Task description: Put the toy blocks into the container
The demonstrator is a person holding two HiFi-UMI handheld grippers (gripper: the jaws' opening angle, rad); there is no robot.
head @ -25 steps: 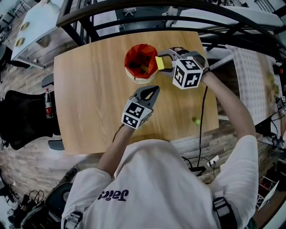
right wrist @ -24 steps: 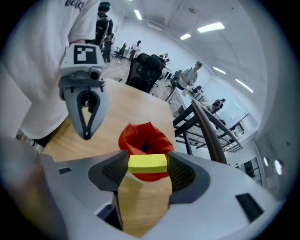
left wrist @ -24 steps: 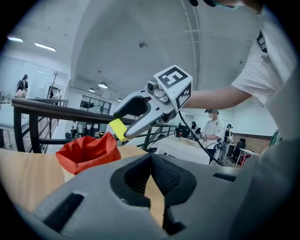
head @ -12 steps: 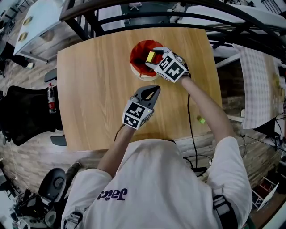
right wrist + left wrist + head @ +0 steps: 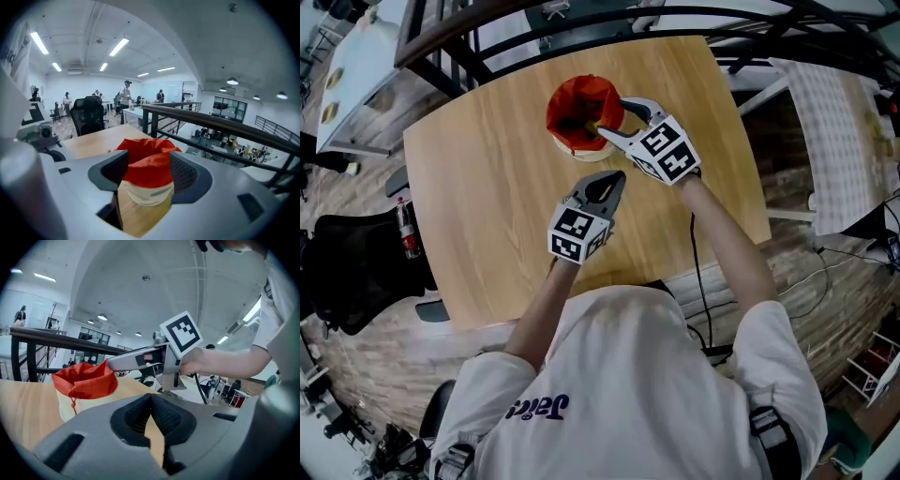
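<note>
The container [image 5: 581,112] is a small cream bag with a red lining, standing open at the far middle of the wooden table [image 5: 487,187]. My right gripper [image 5: 610,117] hovers at its right rim, open, with nothing between the jaws. In the right gripper view the container [image 5: 147,173] fills the gap of the right gripper [image 5: 147,164]. What lies inside the bag is dark and hard to make out. My left gripper [image 5: 614,176] rests lower, near the table's middle, shut and empty. The left gripper view shows that left gripper [image 5: 151,397] shut, with the container [image 5: 84,383] and the right gripper [image 5: 126,361] beyond it.
A black cable [image 5: 694,244] runs from the right gripper over the table's near edge. A dark railing [image 5: 487,33] borders the far side. A black chair with a bottle [image 5: 408,230] stands left of the table.
The right gripper carried a yellow block leftward to the container's rim and opened; the block is no longer in its jaws. The left gripper stayed put.
</note>
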